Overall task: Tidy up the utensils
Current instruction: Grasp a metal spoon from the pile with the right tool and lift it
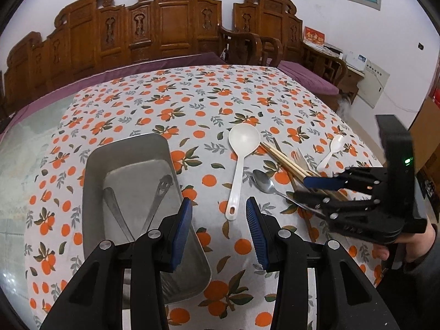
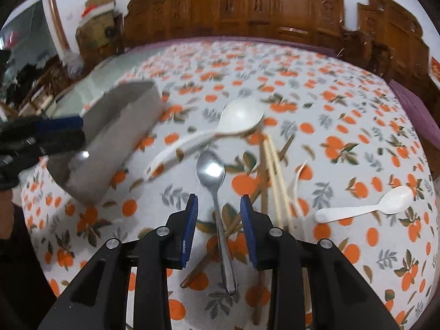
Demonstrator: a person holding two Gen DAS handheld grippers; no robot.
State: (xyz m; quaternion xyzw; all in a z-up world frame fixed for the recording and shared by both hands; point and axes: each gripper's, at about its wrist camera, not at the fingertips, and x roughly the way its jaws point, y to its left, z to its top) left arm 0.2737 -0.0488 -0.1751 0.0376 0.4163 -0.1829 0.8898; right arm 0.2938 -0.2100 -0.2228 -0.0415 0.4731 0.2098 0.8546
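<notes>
Inside the metal tray (image 1: 93,170) lie seemingly 2 steel utensils (image 1: 161,192); both the left gripper (image 1: 218,231) and the right gripper (image 2: 218,229) are spread, empty.

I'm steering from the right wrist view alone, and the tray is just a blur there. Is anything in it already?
Observer: Yes. The left wrist view shows two metal utensils lying in the metal tray. One is a spoon with a smiling face cut in its bowl.
Operator: And the left gripper? I only see it edge-on.
Observer: The left gripper is open and empty. It hangs between the tray's right rim and the handle of the white ladle.
</notes>
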